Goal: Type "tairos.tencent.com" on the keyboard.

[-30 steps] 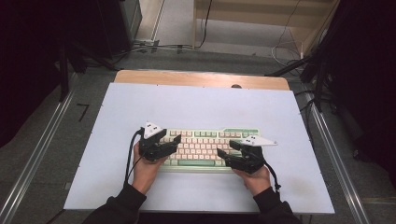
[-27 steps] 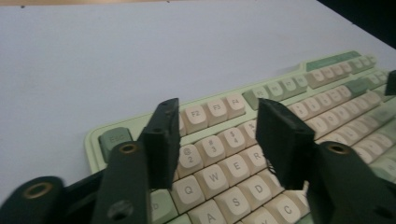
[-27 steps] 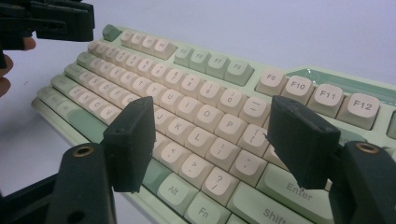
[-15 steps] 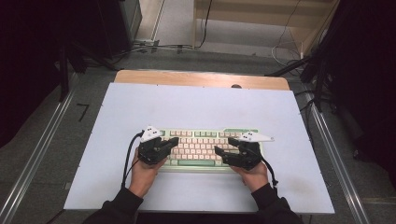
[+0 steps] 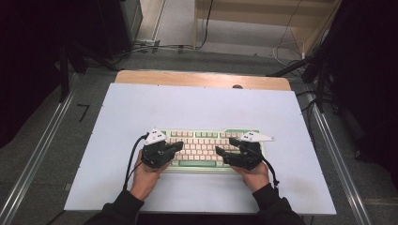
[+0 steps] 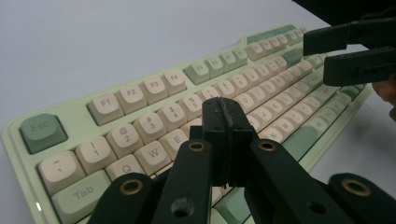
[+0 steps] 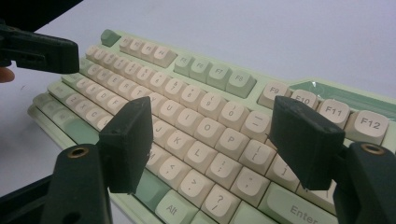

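We see both forearms in dark sleeves coming in from the near edge of the table, each hand gripping a black two-jaw tool aimed inward over a pale green keyboard with cream keycaps (image 5: 202, 147). The left gripper (image 5: 177, 146) sits over the keyboard's left end; in the left gripper view its jaws are pressed together with nothing between them, their tips above the upper letter rows near the E key (image 6: 173, 138). The right gripper (image 5: 219, 153) hovers over the keyboard's right end with its jaws spread wide and empty, framing the O, P and L keys in the right gripper view. The keyboard lies flat on the white rectangular tabletop (image 5: 202, 105), towards its near edge and roughly centred between the left and right edges. A strip of bare wood (image 5: 202, 78) runs along the far edge. Beyond the table we see grey floor, trailing cables (image 5: 155, 47) and light wooden furniture (image 5: 263, 9), with dark drapes at both sides.
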Demonstrator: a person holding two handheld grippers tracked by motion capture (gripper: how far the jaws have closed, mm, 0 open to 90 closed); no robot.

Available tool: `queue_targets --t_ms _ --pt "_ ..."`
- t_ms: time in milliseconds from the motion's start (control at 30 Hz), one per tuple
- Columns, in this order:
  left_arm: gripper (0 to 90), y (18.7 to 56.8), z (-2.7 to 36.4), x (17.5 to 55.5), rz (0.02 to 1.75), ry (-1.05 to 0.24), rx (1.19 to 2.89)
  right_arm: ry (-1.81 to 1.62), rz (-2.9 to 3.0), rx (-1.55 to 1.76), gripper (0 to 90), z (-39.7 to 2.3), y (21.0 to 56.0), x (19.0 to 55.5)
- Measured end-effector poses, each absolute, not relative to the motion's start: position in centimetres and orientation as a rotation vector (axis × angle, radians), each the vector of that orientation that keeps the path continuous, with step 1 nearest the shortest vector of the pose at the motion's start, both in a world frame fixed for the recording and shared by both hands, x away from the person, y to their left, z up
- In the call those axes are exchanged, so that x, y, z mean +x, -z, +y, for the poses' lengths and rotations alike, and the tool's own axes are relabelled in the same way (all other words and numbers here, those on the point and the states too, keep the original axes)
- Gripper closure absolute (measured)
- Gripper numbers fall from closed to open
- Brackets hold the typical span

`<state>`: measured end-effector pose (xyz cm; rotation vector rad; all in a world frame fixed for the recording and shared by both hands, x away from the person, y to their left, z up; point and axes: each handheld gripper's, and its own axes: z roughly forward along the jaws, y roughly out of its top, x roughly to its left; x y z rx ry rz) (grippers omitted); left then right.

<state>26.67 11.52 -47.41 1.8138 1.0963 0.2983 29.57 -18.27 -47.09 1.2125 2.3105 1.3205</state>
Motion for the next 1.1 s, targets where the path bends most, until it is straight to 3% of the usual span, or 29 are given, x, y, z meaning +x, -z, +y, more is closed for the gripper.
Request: queue_targets --t_ms 667,1100 --pt "90.0 48.8 9.7 26.8 1.107 -0.25 1.972 -1.303 2.319 1.203 28.4 -18.1 47.3 29.6" --pt "90.0 48.9 9.6 26.8 1.107 -0.242 1.981 -1.296 2.32 1.204 28.5 -18.1 47.3 29.5"
